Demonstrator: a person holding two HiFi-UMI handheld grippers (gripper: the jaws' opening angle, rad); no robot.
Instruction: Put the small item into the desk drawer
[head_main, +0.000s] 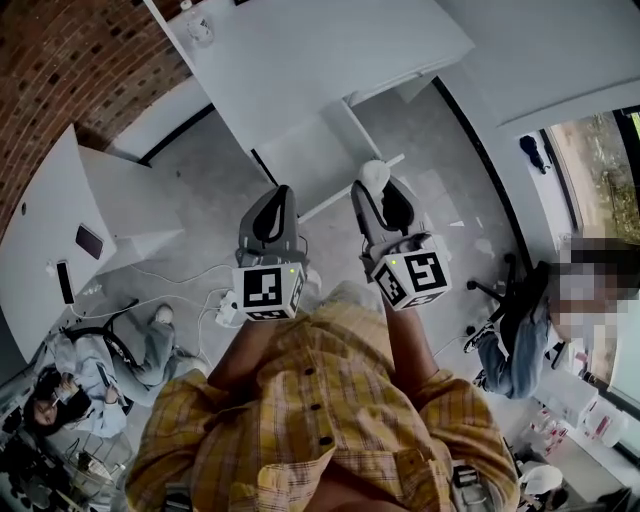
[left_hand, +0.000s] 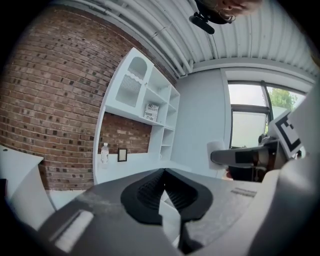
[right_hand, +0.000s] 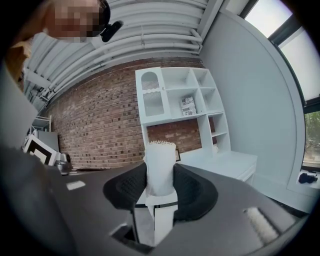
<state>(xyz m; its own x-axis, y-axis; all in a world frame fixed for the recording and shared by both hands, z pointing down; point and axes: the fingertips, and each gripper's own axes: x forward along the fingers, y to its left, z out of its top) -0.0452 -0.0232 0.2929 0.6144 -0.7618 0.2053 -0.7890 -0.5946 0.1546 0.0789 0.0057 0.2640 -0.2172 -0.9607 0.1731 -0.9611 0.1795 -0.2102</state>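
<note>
In the head view both grippers are held out over the grey floor in front of a white desk (head_main: 330, 60). A white block (head_main: 305, 160) stands under the desk; whether it is the drawer unit I cannot tell. My right gripper (head_main: 376, 190) is shut on a small white cylinder-like item (head_main: 373, 175), which stands upright between the pads in the right gripper view (right_hand: 160, 165). My left gripper (head_main: 281, 195) is beside it on the left. Its pads (left_hand: 150, 190) meet at the tip, with nothing between them. The right gripper (left_hand: 240, 157) also shows at the right of the left gripper view.
A white shelf unit (right_hand: 180, 100) stands against the brick wall, with a water bottle (left_hand: 104, 154) on the counter. Another white desk (head_main: 60, 230) is at the left. A person sits on the floor at lower left (head_main: 90, 385), another on a chair at the right (head_main: 525, 345). A power strip (head_main: 225, 310) lies on the floor.
</note>
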